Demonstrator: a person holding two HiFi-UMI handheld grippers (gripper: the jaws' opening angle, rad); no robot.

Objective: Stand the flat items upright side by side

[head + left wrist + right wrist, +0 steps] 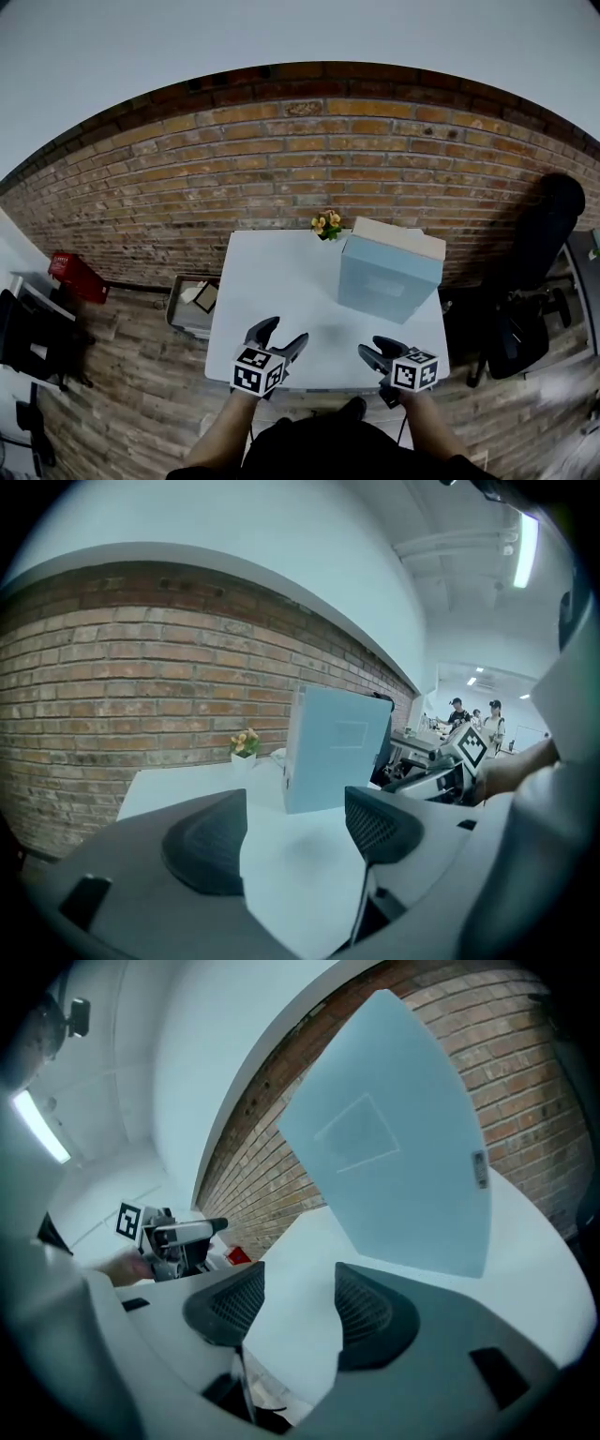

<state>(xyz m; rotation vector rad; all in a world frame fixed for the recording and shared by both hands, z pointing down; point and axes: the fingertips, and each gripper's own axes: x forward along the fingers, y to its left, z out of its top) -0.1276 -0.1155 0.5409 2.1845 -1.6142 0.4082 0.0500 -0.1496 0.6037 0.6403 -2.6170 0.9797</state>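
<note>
Plainly, left gripper (286, 330) and right gripper (374, 347) both part-open, empty, over the table (272, 272).

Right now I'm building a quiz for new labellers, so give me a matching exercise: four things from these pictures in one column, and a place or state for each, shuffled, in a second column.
1. blue box
2. flower pot
3. red case
4. left tongs

A. off the table, far to its left
B. open and empty, above the table's near edge
C. at the table's far edge, by the brick wall
D. upright on the table's right half

Pairs: 1-D, 2-C, 3-A, 4-B
</note>
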